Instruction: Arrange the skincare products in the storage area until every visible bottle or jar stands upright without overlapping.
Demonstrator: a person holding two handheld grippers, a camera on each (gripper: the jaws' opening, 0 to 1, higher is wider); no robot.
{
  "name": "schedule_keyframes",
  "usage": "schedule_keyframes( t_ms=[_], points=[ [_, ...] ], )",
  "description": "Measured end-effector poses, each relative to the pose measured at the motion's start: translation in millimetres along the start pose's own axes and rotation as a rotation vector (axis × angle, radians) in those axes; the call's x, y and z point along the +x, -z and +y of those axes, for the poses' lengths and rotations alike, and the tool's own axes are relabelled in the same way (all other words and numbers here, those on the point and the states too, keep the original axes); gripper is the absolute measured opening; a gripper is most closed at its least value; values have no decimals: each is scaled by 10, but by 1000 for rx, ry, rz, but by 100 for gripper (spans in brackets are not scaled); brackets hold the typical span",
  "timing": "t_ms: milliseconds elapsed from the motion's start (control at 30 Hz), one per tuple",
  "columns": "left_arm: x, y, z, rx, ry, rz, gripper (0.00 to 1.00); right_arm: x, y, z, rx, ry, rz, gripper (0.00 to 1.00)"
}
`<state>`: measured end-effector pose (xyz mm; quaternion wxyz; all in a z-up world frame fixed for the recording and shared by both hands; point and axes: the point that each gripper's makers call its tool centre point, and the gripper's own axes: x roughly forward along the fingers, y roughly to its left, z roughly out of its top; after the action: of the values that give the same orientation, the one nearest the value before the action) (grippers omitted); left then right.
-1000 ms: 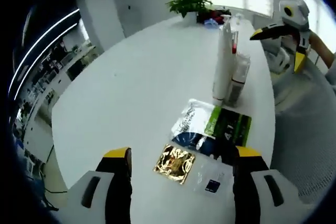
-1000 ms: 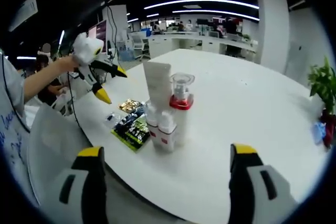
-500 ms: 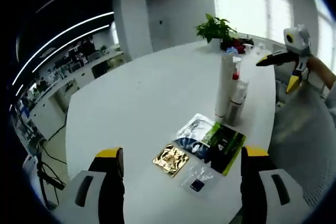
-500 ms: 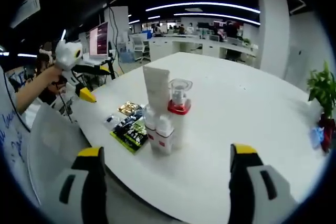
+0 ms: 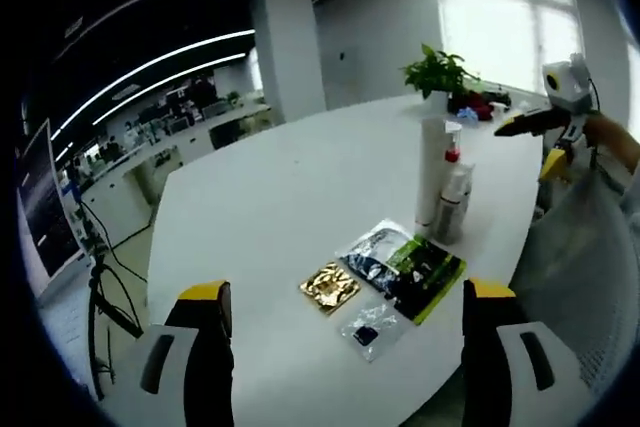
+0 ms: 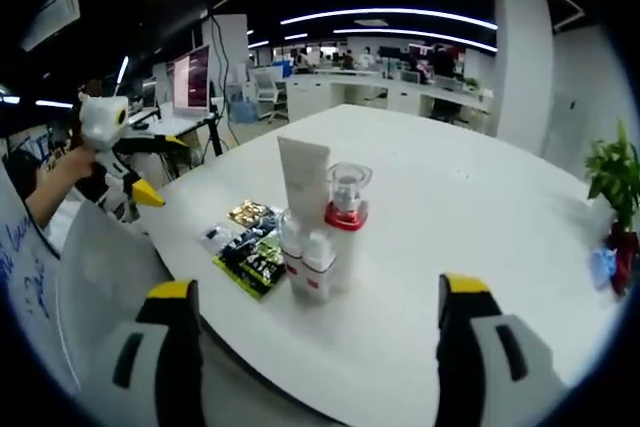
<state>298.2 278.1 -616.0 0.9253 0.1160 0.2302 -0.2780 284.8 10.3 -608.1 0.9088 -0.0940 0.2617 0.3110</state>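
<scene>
Both grippers have drawn back from the white table [image 6: 470, 207], jaws apart and empty. At its near edge the tall tube [image 6: 303, 179], pump bottle [image 6: 345, 209] and small bottles [image 6: 308, 259] stand upright, clustered; sachets [image 6: 250, 249] lie at nine o'clock. Judgement: approach slowly, separate the touching bottles.

Big white round table [image 6: 480, 207], with a tight cluster of upright bottles [image 6: 318, 217] near its edge, flat sachets [image 5: 385, 277] lying just beside them, potted plant [image 5: 437, 72] at the far side.
</scene>
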Motion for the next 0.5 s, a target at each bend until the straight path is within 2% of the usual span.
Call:
schedule_keyframes(
  t_ms=[267, 500],
  points=[
    [-147, 24, -43, -34, -54, -19, 94, -10, 23, -6, 15, 6, 4, 100],
    [-281, -3, -93, -90, -99, -58, 94, -4, 14, 23, 22, 12, -1, 100]
  ],
)
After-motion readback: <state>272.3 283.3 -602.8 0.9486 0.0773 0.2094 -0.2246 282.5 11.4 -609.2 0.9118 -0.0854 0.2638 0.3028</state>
